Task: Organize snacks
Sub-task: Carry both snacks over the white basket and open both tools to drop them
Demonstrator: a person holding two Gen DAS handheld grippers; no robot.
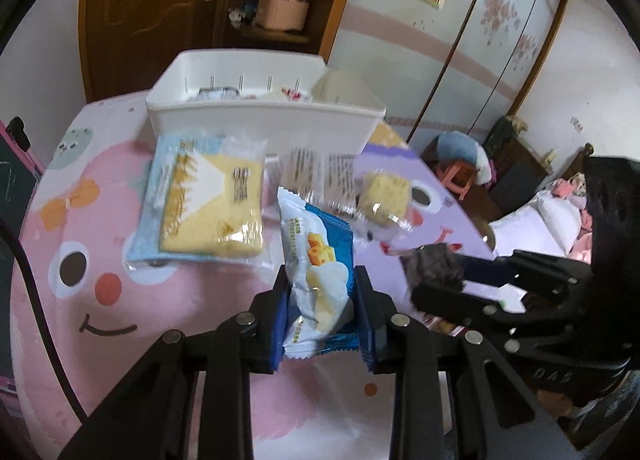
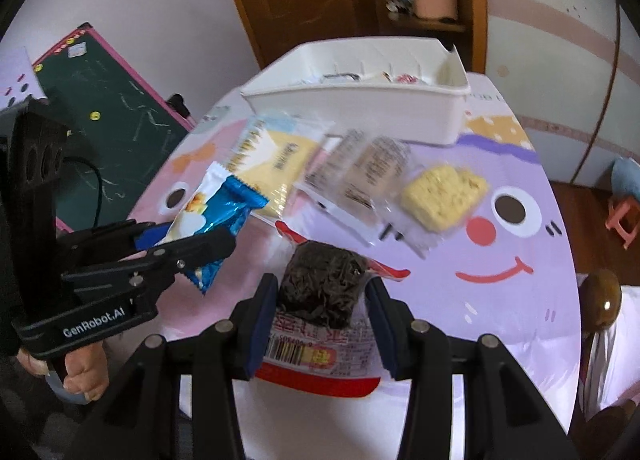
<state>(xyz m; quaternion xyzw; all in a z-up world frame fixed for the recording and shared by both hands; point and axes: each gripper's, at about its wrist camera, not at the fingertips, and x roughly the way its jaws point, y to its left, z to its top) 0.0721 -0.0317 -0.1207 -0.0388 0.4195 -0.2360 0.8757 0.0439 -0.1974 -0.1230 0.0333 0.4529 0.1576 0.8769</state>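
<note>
The left gripper pinches the blue-and-white snack packet above the near table, short of the far white bin, where the slick wrapper could slip, while the right gripper straddles the dark snack, jaws apart.

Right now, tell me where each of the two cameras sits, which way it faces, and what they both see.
Left wrist: sits on the left hand-held gripper, facing forward over the table toward the white bin; its fingers clamp the blue snack packet, and the right hand-held gripper shows at right.
Right wrist: sits on the right hand-held gripper, facing the same bin; its fingers flank the dark seaweed pack, and the left unit and the person's fingers show at left.
Shared: bin, yellow cake packet, blue packet, cartoon tablecloth.
</note>
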